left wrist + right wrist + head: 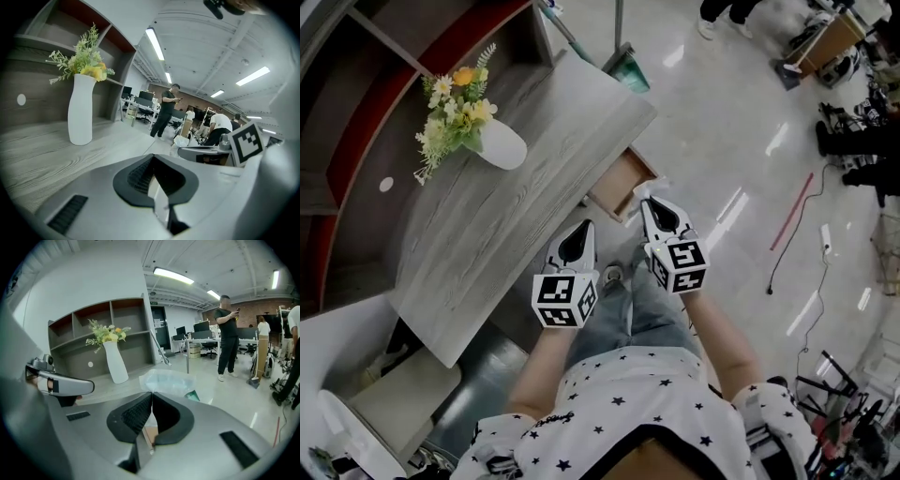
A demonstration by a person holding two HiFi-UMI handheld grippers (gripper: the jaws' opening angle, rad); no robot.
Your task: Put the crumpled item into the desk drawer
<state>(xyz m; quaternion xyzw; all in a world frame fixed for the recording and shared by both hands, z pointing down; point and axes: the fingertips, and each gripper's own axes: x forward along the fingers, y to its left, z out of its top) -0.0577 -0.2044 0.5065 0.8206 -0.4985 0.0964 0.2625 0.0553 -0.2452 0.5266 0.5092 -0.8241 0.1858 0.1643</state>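
The crumpled item (168,380) is a clear, pale blue plastic wrapper pinched at the tip of my right gripper (152,393), which is shut on it. In the head view a white bit of the crumpled item (641,191) shows at the right gripper (645,201), just beside the open wooden drawer (628,174) under the grey desk (516,225). My left gripper (586,227) hovers at the desk's front edge, left of the right one. The left gripper's (152,157) jaws are shut with nothing between them.
A white vase (502,146) with yellow and white flowers stands on the desk's far side, below a shelf unit (366,103). A person (228,333) stands on the glossy floor beyond, with office desks behind. Cables (792,220) lie on the floor to the right.
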